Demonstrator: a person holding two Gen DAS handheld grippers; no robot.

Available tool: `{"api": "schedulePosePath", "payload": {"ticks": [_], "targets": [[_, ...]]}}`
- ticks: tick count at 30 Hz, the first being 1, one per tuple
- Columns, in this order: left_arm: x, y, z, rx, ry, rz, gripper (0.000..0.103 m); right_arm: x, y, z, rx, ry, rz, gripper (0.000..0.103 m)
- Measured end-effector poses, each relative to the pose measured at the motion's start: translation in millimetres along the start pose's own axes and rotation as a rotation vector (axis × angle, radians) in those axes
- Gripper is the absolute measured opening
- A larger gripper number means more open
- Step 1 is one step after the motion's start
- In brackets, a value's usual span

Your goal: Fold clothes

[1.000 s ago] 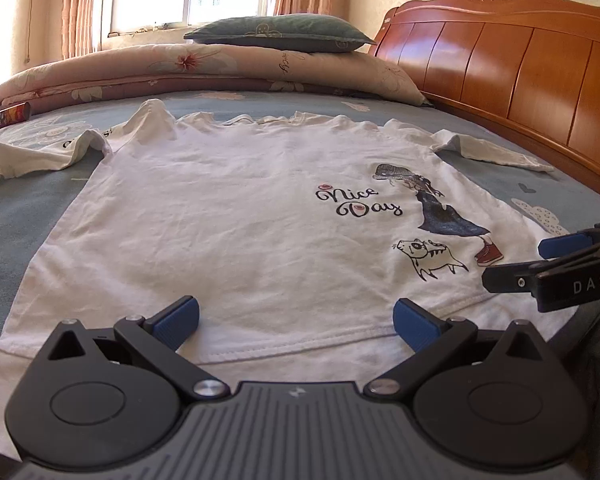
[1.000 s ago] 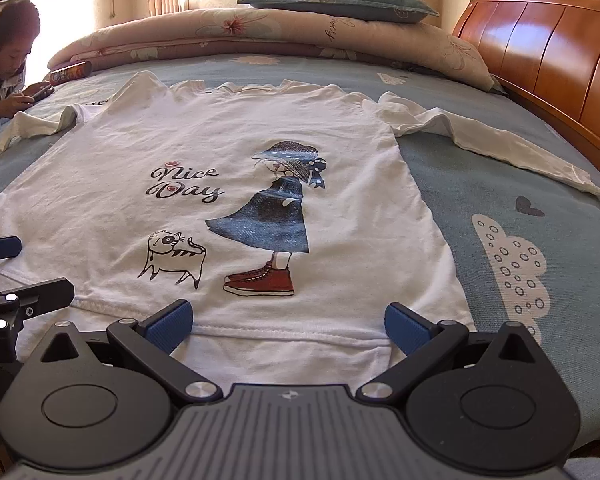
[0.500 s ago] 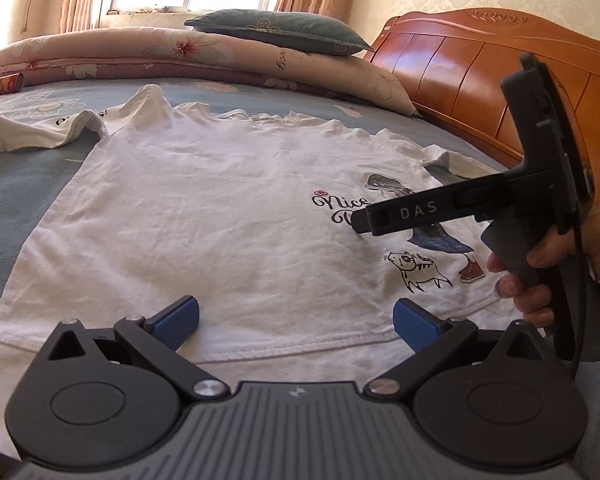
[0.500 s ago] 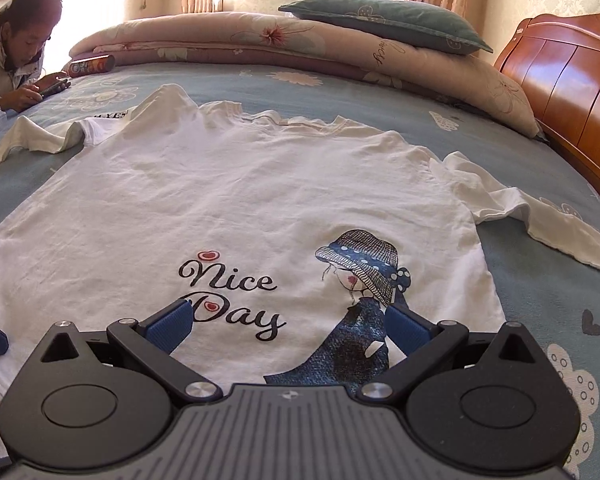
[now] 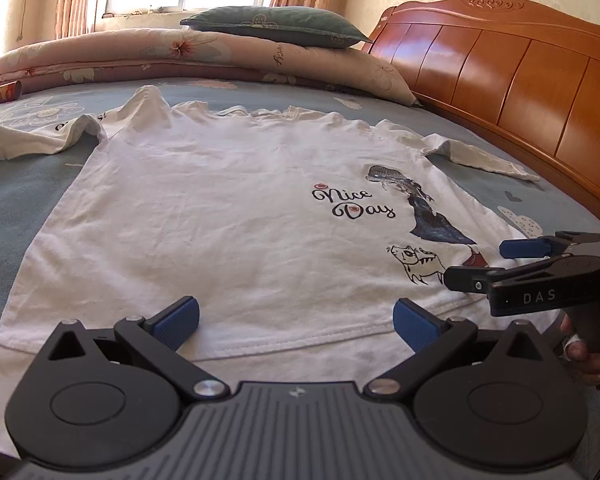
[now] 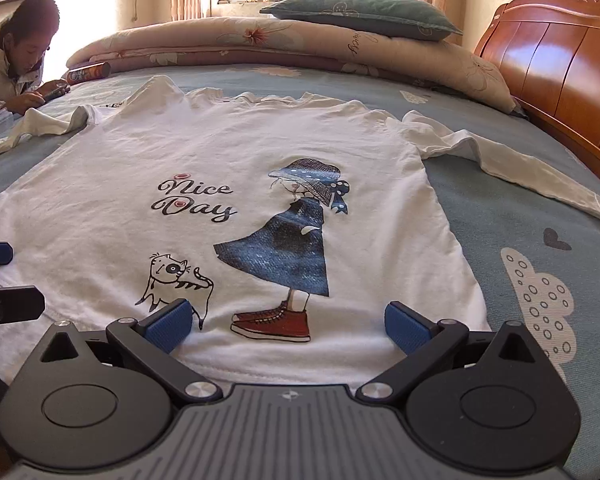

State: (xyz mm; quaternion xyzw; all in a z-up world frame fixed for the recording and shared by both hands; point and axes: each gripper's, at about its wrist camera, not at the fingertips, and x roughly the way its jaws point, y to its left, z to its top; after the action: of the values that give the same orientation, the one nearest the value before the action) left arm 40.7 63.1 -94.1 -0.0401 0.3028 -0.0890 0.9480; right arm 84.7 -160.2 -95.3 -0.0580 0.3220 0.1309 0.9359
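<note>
A white long-sleeved shirt printed with "Nice Day", a girl and a cat lies flat, front up, on the blue bedsheet, sleeves spread to both sides. My left gripper is open just above the shirt's bottom hem, left of the print. My right gripper is open over the hem at the red shoes; it also shows in the left wrist view at the right, held by a hand. Neither holds cloth.
A folded floral quilt with a green pillow lies at the far side. A wooden headboard runs along the right. A person leans on the bed's far left beside a snack tube.
The right gripper swung forward over the shirt's chest half a second ago, then came back down to the hem at the shoes. The left gripper stayed put at the hem.
</note>
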Motion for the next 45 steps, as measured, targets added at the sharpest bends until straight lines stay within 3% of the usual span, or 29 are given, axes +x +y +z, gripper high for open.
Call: {"api": "schedulePosePath", "payload": {"ticks": [4,7,10,14,20,23,27,33,37,43,45], "targets": [[-6,-14,-3,0.065,-0.028,0.084,0.102,-5,1,-9,0.019,-0.044,-0.026,0.103],[-19,-24,-1,0.142,-0.096,0.113,0.102,-7,2,-12,0.039,-0.057,-0.045,0.103],[-21,-28,2,0.161,-0.1,0.146,0.102,-9,2,-14,0.057,-0.056,-0.059,0.103],[-19,-15,5,0.038,-0.058,0.108,0.102,-8,5,-15,0.069,-0.066,-0.077,0.103],[-16,16,1,-0.156,-0.002,0.215,0.102,-8,6,-20,0.07,-0.103,-0.085,0.103],[-20,29,0,-0.233,-0.016,0.229,0.102,-7,7,-21,0.071,-0.11,-0.09,0.103],[-24,35,-1,-0.26,-0.054,0.254,0.102,-6,8,-20,0.083,-0.11,-0.1,0.103],[-20,22,4,-0.132,-0.08,0.247,0.102,-6,9,-21,0.089,-0.117,-0.11,0.103],[-8,3,31,-0.024,-0.052,0.169,0.102,-5,9,-20,0.088,-0.119,-0.113,0.103],[19,-4,111,-0.022,-0.099,0.088,0.102,-5,8,-20,0.081,-0.119,-0.102,0.103],[37,-3,135,-0.03,-0.075,0.076,0.102,-5,7,-20,0.079,-0.121,-0.1,0.103]]}}
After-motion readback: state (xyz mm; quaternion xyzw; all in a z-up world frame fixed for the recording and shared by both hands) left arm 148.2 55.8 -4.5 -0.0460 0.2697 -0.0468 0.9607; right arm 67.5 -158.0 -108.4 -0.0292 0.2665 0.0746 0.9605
